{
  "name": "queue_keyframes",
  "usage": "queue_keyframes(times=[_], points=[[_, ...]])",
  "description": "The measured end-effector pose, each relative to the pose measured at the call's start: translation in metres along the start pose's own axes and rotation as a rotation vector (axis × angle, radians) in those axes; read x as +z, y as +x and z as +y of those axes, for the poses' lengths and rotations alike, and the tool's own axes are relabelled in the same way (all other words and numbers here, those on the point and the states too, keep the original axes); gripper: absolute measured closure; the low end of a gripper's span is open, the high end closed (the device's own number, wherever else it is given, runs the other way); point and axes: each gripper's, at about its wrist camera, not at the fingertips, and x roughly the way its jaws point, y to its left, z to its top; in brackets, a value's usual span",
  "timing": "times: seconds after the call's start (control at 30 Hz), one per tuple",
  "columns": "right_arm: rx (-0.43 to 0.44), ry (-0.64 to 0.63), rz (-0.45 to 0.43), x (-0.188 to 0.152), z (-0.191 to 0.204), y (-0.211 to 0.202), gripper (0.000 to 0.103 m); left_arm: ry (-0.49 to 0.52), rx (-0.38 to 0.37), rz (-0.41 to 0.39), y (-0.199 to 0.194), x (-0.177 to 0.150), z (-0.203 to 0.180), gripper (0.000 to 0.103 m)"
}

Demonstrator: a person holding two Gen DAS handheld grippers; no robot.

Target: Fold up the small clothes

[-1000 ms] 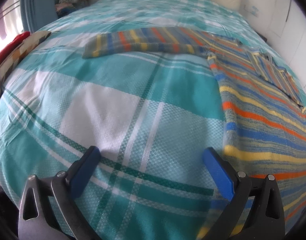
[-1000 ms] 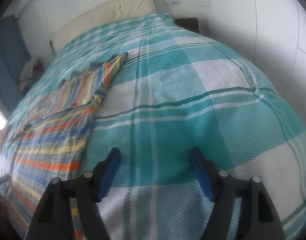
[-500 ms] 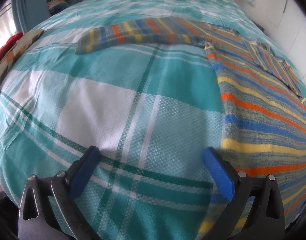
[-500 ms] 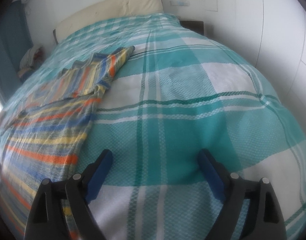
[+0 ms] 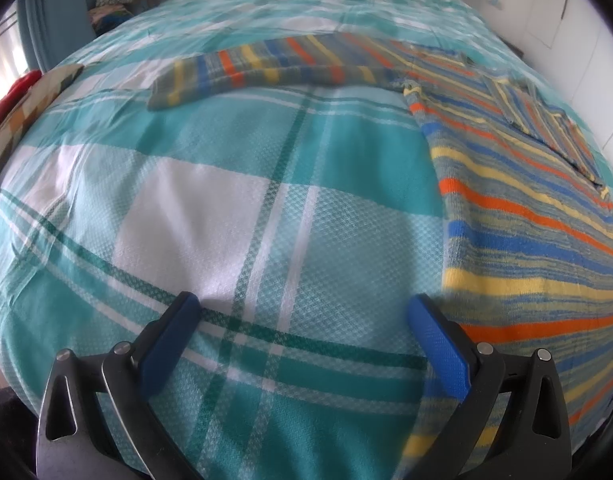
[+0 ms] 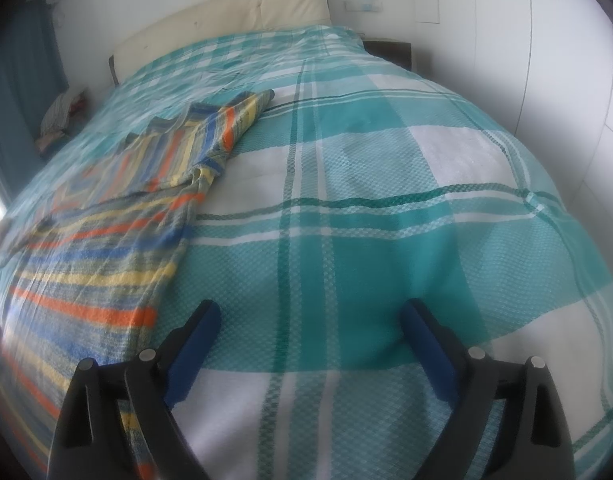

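Left gripper (image 5: pixel 306 312): jaws spread wide, holding nothing, above teal plaid bedspread (image 5: pixel 234 184). Striped sweater (image 5: pixel 518 216) laid flat at 2 o'clock, one sleeve (image 5: pixel 266 68) stretched toward 11 o'clock. Right gripper (image 6: pixel 310 320): jaws likewise apart, unloaded; sweater at 10 o'clock, headboard (image 6: pixel 226 20) at 12 o'clock.

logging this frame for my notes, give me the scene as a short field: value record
surface: bed with teal plaid cover
garment: striped sweater, lying flat on the cover
left sleeve: stretched out sideways
right sleeve: folded in over the body
left gripper: open, empty, above the cover
right gripper: open, empty, above the cover
fold progress: partly done
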Motion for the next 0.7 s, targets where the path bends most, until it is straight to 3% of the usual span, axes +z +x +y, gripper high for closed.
queue_keyframes(times=[0.43,0.7], points=[[0.000,-0.005,0.002,-0.001,0.003,0.001,0.009,-0.067,-0.091,-0.056,-0.012,0.002,0.007,0.001],[-0.002,-0.016,0.006,-0.002,0.005,0.003,0.007,-0.069,-0.093,-0.058,-0.013,0.003,0.007,0.001]])
